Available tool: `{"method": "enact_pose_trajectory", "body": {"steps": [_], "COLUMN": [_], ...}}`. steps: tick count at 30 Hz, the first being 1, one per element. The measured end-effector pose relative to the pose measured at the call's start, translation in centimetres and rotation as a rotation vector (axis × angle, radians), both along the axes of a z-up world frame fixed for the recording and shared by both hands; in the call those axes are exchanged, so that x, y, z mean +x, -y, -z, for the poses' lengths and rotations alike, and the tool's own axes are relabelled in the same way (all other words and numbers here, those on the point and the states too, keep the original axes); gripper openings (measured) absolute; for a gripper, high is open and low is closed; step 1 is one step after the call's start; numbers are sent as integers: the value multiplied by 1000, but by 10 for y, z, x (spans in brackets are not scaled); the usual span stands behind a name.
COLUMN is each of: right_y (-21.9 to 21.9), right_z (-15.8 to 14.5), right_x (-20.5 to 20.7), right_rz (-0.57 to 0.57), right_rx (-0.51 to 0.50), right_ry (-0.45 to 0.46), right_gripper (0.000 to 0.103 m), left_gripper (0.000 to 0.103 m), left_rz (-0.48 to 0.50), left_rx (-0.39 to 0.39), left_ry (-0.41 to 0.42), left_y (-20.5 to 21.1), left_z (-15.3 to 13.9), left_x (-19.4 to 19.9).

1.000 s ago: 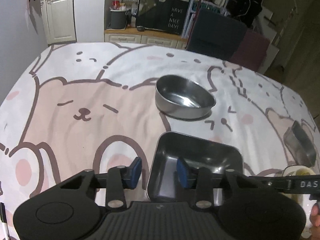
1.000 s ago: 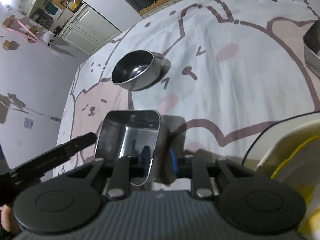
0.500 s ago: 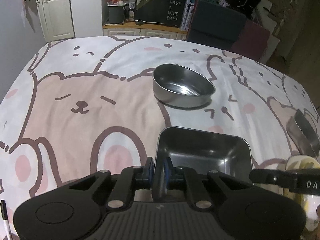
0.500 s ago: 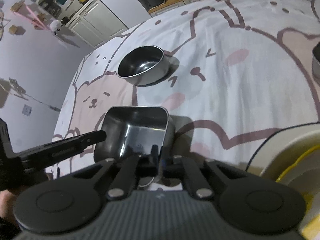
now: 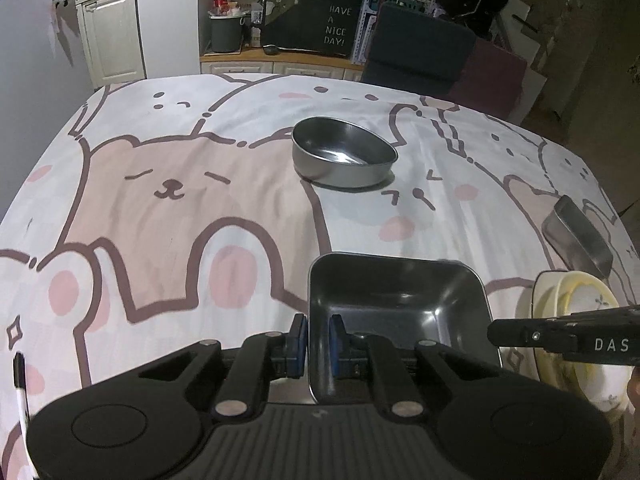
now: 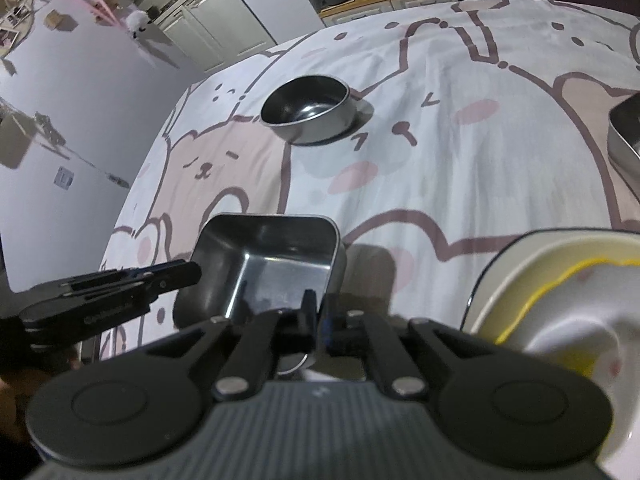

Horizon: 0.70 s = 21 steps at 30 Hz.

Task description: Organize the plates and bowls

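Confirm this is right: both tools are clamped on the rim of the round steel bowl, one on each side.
Wrong dish. Both tools, left and right, clamp the square steel tray; both wrist views show it. The round steel bowl sits untouched farther back.
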State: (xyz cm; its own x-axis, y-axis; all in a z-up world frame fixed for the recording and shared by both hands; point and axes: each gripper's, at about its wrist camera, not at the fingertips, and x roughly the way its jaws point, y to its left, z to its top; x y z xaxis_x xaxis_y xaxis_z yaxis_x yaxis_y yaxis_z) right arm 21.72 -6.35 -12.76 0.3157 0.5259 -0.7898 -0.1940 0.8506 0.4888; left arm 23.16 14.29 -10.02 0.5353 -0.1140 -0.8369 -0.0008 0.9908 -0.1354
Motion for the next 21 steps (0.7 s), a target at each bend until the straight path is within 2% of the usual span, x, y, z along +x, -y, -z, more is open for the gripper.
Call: {"method": "enact_pose_trajectory", "body": {"steps": [21], "right_y": [-12], "right_z": [8], "right_x": [-15], "right_rz": [-82], "right_rx": [-54], "right_ry": [-26], "right_gripper": [5], "left_gripper": [12], "left_rz": [6], "left_rx": [16], "left_ry": [-63], "left_y": [-5], "left_z": [15], "left_x": [-22]}}
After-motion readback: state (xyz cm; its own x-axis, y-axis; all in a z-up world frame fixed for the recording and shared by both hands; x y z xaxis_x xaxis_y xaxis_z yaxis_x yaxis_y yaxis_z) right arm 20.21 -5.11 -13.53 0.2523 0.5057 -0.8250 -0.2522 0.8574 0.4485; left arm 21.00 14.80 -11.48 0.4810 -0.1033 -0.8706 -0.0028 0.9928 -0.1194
